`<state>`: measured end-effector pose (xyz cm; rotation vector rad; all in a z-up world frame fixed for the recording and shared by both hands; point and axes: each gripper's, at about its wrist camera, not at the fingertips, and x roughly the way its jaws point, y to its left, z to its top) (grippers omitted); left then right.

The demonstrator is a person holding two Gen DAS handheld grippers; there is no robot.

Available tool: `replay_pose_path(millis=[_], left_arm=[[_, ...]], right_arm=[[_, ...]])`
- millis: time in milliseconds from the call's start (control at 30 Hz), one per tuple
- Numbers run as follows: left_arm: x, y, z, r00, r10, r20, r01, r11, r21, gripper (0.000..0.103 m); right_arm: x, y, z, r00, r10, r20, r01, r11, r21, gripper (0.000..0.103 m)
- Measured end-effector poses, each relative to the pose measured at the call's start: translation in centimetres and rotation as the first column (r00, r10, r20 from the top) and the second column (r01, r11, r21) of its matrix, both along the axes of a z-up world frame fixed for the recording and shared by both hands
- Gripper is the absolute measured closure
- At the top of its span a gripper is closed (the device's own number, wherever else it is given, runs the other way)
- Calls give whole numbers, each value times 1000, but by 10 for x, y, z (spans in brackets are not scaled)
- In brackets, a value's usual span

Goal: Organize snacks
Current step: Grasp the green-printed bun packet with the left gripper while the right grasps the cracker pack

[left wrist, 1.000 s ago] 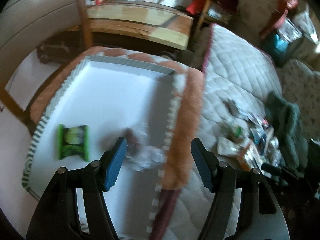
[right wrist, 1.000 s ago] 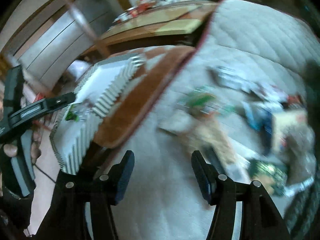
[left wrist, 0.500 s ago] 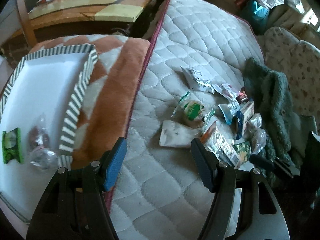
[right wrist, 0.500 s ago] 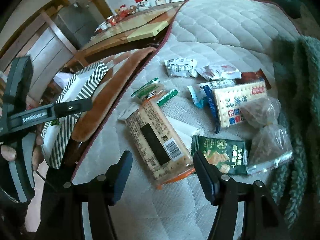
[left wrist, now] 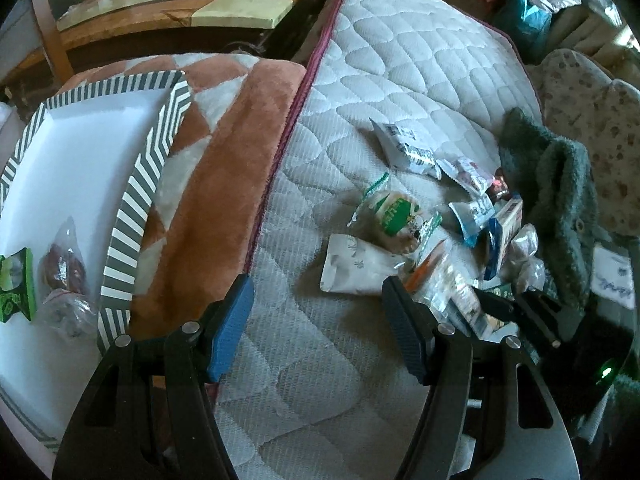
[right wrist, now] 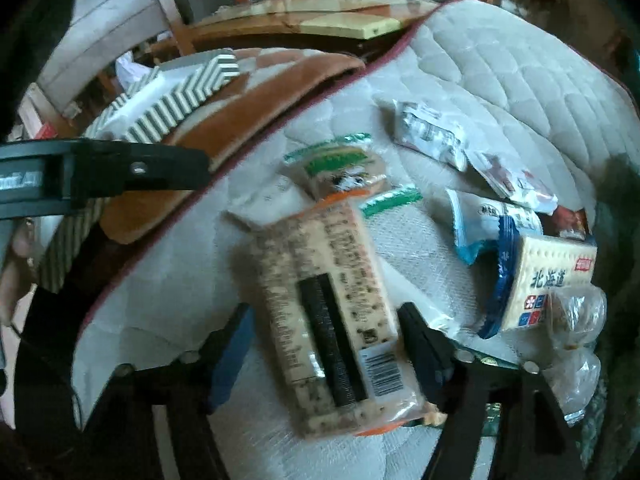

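Note:
A pile of snack packets [left wrist: 432, 220] lies on the quilted mattress [left wrist: 400, 80]. A white tray with a striped rim [left wrist: 132, 208] sits at the left on a brown blanket and holds a green packet [left wrist: 16, 284] and a clear bag [left wrist: 64, 264]. My left gripper [left wrist: 316, 320] is open and empty above the mattress, left of the pile. My right gripper [right wrist: 324, 344] is open, its fingers on either side of a long beige cracker pack [right wrist: 332, 312]. A white cracker box [right wrist: 548, 276] and a green-and-white packet [right wrist: 340, 168] lie nearby.
A green fleece garment [left wrist: 560, 200] lies right of the pile. A wooden table [left wrist: 180, 4] stands behind the bed. The brown blanket [left wrist: 216, 184] lies between tray and mattress. The left gripper's arm [right wrist: 100, 172] shows at the left of the right wrist view.
My left gripper swung from over the tray to the right, to the mattress beside the pile. My right gripper moved in and down until the cracker pack lies between its open fingers.

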<state>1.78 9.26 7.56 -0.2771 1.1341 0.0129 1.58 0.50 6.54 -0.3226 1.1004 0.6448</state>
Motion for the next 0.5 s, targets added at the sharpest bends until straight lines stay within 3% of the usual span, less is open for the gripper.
replay_pose_path(millis=[67,300,500], left_arm=[[0,-2,-2,1000,-16,0,16,1000,8,36],[2,-9,-9,999,-29,-13,29,1000,-4,36],[22,-19,-10,999,21,-29,-24,995,-92,36]], right_arm=[[0,-11,3,1000,-20,-15,20,1000,23,51],[-21,-71,4,990,-119,-81,121,993,15,51],[-30,-102,-1,973,-191,-130,196,980,28,51]])
